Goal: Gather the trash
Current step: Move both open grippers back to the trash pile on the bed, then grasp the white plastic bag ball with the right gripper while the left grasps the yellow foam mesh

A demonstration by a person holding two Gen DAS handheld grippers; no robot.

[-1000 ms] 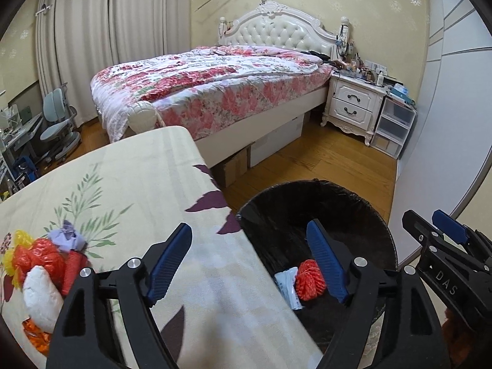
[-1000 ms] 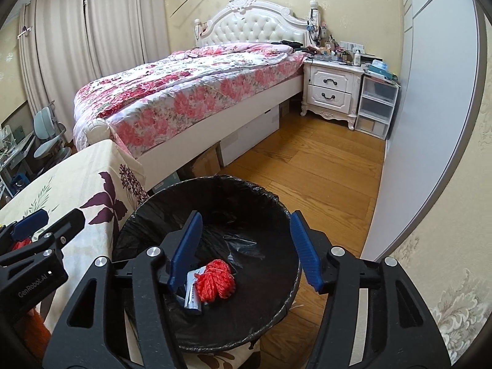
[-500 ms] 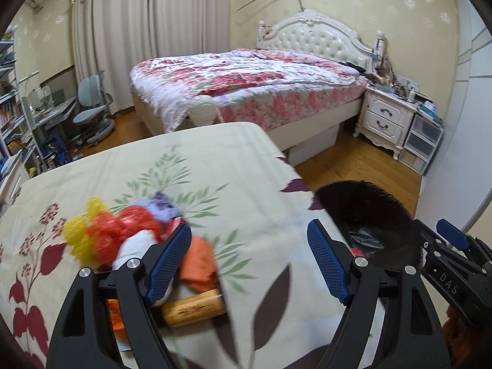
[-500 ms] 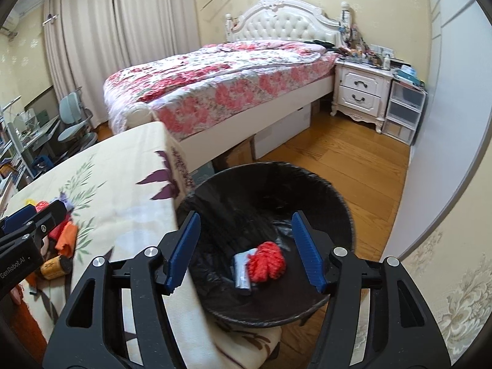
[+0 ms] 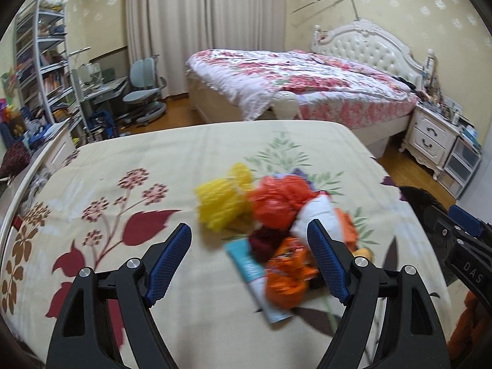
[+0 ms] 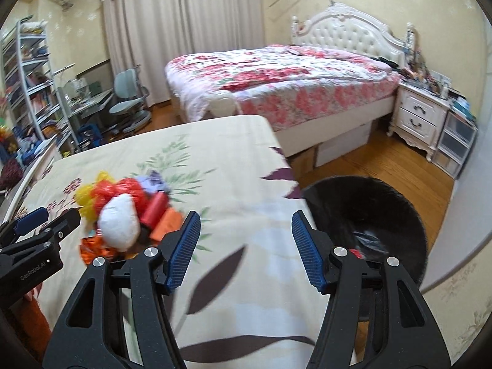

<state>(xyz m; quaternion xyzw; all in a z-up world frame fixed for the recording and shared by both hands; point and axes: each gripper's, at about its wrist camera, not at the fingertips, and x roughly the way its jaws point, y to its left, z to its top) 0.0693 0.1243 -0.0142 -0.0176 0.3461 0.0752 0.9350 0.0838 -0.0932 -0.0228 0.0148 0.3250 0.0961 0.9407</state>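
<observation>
Left wrist view: the left gripper (image 5: pixel 249 243) hangs over a table covered with a cream cloth printed with dark red flowers and leaves (image 5: pixel 129 190), its blue-padded fingers spread wide with nothing between them. Ahead of the fingertips, slightly blurred, lies the heap of trash: a yellow plastic net (image 5: pixel 223 198), a crumpled orange-red plastic bag (image 5: pixel 281 200), a white wad (image 5: pixel 316 215), a dark red lump (image 5: pixel 266 241), a crinkled orange wrapper (image 5: pixel 287 276) and a flat teal-and-white tube (image 5: pixel 259 276) whose print is too blurred to read. The right finger pad overlaps the white wad in the picture; whether it touches cannot be told. At the right edge the right gripper (image 5: pixel 461 246) shows from the side, with the white letters "DAS" on its black body. Behind it a sliver of the black-lined round trash bin (image 5: pixel 415 195) peeks past the table's edge.

Right wrist view: the right gripper (image 6: pixel 246 246) hovers over the table's near right corner, fingers parted and empty. The black-lined bin (image 6: pixel 393 203) stands on the wooden floor just beside the table; inside it are something red (image 6: pixel 355 251) and a pale crumpled scrap (image 6: pixel 367 240), partly hidden by the right finger. The trash heap sits to the left on the cloth, the white wad (image 6: pixel 120 224) foremost. The left gripper (image 6: pixel 40 230) shows at the left edge, marked "GenRoboLAI" or similar.
</observation>
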